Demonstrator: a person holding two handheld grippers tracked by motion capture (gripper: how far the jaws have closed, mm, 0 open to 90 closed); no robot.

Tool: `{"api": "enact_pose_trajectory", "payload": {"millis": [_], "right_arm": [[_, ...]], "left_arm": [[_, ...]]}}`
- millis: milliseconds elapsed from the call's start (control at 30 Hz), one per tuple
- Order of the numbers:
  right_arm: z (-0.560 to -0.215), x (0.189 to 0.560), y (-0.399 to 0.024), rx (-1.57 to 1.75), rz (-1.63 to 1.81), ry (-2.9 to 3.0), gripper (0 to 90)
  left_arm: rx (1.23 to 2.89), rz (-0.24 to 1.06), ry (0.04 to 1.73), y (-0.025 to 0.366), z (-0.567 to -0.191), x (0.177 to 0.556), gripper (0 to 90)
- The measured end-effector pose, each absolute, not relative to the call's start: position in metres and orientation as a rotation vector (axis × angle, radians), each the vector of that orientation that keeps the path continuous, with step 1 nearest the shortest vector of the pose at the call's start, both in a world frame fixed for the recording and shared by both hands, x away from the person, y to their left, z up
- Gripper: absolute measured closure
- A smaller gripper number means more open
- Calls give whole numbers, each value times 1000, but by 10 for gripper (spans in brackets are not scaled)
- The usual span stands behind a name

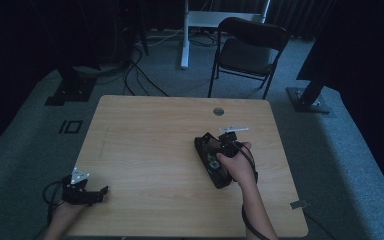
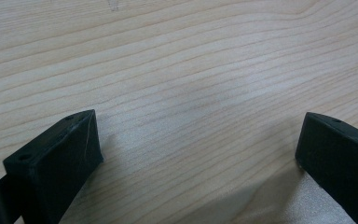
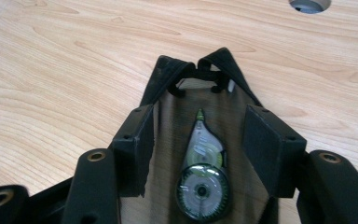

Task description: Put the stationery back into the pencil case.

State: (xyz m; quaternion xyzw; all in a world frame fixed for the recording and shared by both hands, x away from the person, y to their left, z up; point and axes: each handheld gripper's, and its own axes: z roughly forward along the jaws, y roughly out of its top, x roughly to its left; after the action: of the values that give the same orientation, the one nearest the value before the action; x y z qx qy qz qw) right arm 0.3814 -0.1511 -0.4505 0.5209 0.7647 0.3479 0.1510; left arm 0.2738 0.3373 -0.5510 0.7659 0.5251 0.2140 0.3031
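A black pouch point(image 1: 203, 145) point(image 3: 168, 74) lies open on the wooden table point(image 1: 145, 150), right of centre. Inside it rests a clear correction tape roller point(image 3: 203, 182) point(image 1: 211, 161) with a green tip pointing away. My right gripper point(image 3: 200, 140) point(image 1: 216, 159) hangs over the pouch's mouth, its jaws apart on either side of the roller without touching it. At the table's front left corner my left gripper point(image 1: 100, 194) point(image 2: 200, 144) stands open just above bare wood point(image 2: 191, 70), nothing between its jaws.
A round cable hole point(image 1: 218, 111) point(image 3: 310, 3) sits near the table's far edge. A small silvery piece point(image 1: 299, 204) lies by the front right edge. Beyond the table stand a black folding chair point(image 1: 250, 47) and a white desk leg point(image 1: 185, 35).
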Motion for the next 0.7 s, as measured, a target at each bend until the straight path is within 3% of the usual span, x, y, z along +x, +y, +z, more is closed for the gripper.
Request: {"api": "enact_pose_trajectory", "payload": {"millis": [700], "right_arm": [[-452,371,-197,1526,992,2106,396]], "left_arm": [[2030,567,1392,337,-551,274,0]]}}
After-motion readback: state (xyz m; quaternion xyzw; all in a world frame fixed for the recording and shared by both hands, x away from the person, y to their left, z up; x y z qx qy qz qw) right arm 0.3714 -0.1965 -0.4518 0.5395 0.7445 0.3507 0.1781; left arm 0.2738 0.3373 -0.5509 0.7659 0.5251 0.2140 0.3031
